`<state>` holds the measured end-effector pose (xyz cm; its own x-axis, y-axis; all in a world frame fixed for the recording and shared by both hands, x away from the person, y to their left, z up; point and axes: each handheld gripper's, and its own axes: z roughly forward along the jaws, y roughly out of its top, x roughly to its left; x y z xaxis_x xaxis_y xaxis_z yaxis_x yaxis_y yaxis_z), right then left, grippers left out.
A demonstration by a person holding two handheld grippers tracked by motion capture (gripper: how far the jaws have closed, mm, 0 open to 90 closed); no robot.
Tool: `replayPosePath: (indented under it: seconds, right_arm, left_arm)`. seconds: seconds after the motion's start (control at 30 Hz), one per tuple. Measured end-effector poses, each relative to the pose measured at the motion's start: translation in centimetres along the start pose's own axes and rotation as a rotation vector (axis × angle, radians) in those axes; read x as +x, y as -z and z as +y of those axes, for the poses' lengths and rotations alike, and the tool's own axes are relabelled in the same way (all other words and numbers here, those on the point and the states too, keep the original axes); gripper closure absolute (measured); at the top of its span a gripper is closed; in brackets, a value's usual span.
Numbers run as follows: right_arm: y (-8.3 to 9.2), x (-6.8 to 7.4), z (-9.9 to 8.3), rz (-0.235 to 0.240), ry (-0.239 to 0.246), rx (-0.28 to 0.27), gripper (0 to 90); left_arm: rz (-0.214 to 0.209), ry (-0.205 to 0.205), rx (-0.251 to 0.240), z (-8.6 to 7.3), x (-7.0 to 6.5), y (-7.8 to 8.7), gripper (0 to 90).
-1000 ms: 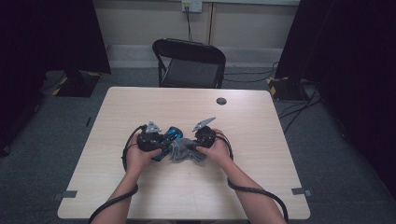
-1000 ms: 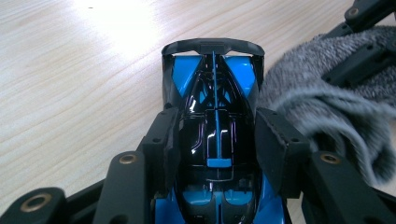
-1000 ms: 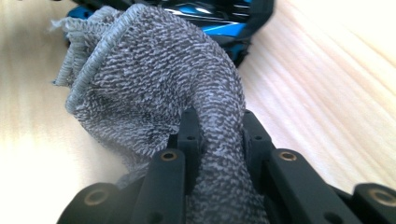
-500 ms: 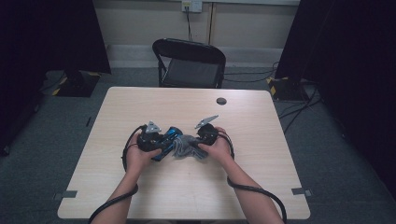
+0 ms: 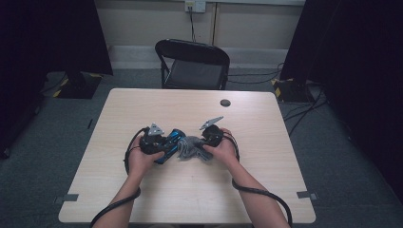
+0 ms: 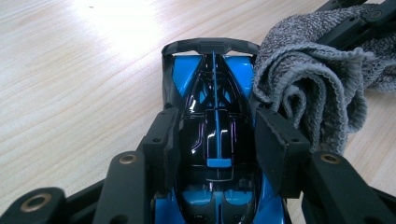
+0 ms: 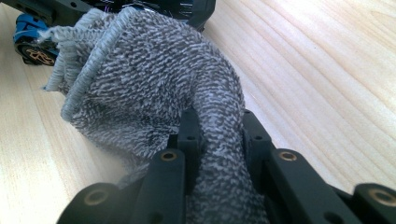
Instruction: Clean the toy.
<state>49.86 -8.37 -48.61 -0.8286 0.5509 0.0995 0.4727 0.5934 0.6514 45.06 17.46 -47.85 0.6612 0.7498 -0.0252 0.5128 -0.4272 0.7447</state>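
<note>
In the high view we see our left gripper [image 5: 167, 145] in the middle of the frame, low on the desk [image 5: 142, 109]. Its fingers [image 6: 161, 140] are clamped on the sides of a blue and black toy car [image 6: 215, 135]. In the left gripper view the car sits in the middle of the frame, with its tail wing pointing to the top. The car [image 5: 172, 142] rests on the desk.

Just right of the car is a grey cloth [image 5: 191, 147]. It is bunched up and touches the car's right side [image 6: 308, 88].

Next comes our right gripper [image 5: 202, 148]. Its fingers [image 7: 189, 135] are squeezed tight on a fold of the cloth [image 7: 154, 79].

Near the top of the desk, to the right, lies a small dark disc [image 5: 225, 102]. A black chair [image 5: 192, 59] stands behind the desk.
</note>
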Motion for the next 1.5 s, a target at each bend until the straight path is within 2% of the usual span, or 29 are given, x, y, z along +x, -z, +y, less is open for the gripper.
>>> replayPosePath:
  seconds: [0.2,0.33,0.4,0.5,0.53,0.6,0.73,0.83,0.97,1.03,1.07,1.1,1.33,1.5]
  right_arm:
    - [0.4,-0.3,-0.4,-0.009,-0.005,-0.002,74.7]
    - [0.6,-0.5,-0.5,-0.011,-0.008,-0.004,74.7]
    - [0.7,-0.5,-0.6,-0.013,-0.011,-0.003,74.7]
    - [0.7,-0.5,-0.6,-0.012,-0.004,-0.004,74.7]
    - [0.7,-0.5,-0.6,-0.011,-0.001,-0.001,74.7]
    - [0.8,-0.5,-0.6,-0.010,-0.001,0.004,74.7]
    - [1.1,-0.5,-0.8,-0.007,-0.005,0.007,74.9]
    - [1.3,-0.7,-1.0,-0.007,-0.009,0.006,75.0]
    - [1.4,-0.6,-1.0,-0.011,-0.010,0.009,75.1]
    - [1.5,-0.7,-1.0,-0.022,-0.006,0.013,75.2]
    - [1.6,-0.8,-1.1,-0.034,-0.007,0.018,75.2]
    - [2.0,-1.3,-1.4,-0.045,-0.033,0.017,75.2]
    - [3.3,-2.7,-2.4,-0.065,-0.065,0.008,75.2]
    - [4.0,-2.8,-2.6,-0.038,-0.078,-0.024,75.2]
  left_arm:
    - [-0.002,0.004,-0.001,0.0,0.0,0.0,51.3]
    - [0.005,-0.009,0.001,0.0,0.0,0.0,51.3]
    - [-0.001,0.004,-0.001,0.0,-0.1,0.0,51.3]
    - [0.002,-0.005,0.001,0.0,0.0,0.0,51.4]
    - [-0.001,0.004,0.000,0.0,-0.1,0.0,51.3]
    - [0.007,-0.010,0.003,0.0,0.0,0.0,51.3]
    - [0.007,-0.011,0.003,0.0,0.0,0.0,51.3]
    - [0.000,0.002,0.000,0.0,0.0,0.0,51.3]
    - [0.008,-0.012,0.005,0.1,0.0,0.0,51.3]
    - [0.007,-0.011,0.007,0.1,0.0,0.0,51.3]
    - [0.001,0.002,0.004,0.0,-0.1,0.0,51.3]
    - [0.001,0.004,0.003,0.0,-0.1,0.0,51.3]
    - [0.002,0.003,0.004,0.1,-0.1,0.0,51.3]
    - [0.002,0.002,0.005,0.1,-0.1,0.0,51.3]
